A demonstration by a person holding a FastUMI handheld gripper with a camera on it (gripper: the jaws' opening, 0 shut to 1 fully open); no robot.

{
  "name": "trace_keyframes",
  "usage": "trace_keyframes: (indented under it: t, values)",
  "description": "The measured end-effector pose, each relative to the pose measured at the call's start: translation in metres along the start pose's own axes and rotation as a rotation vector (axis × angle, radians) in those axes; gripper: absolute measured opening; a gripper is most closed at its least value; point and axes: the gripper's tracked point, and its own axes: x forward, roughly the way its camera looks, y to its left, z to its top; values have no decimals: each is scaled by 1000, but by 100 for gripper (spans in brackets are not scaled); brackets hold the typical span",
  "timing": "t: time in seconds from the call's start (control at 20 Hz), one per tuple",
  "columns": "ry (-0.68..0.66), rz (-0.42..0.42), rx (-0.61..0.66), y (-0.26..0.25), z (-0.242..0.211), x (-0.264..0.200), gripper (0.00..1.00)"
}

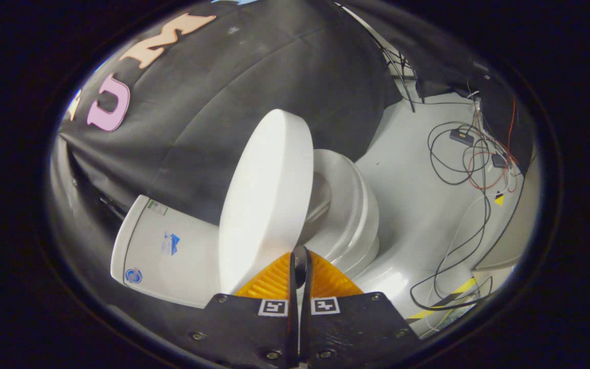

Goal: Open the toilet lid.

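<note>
Judging from how things lie, the lid (267, 200) is already swung up, standing nearly on edge between the tank (167, 246) and the seat (349, 205), with the bowl's opening showing past it. The claw (300, 264) has its fingers drawn almost together, a thin slit between them, tips right at the lid's lower edge; whether they pinch that rim or merely touch it I cannot tell. The risk now is the lid dropping back: it looks short of resting on the tank, so letting go early, or a slipping contact on smooth plastic, could let it slam onto the seat. Loose cables (471, 164) trail across the floor (418, 205) beyond the toilet.
</note>
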Motion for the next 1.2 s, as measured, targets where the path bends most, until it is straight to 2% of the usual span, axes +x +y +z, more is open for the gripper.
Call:
trace_keyframes:
  t: [0.15, 0.45, 1.2]
  values:
    - [-8, 23, 14, 9, 2, -3, 2]
    - [-26, 6, -84, 21, 7, -13, 2]
    - [-70, 33, -170, 63, 13, -36, 2]
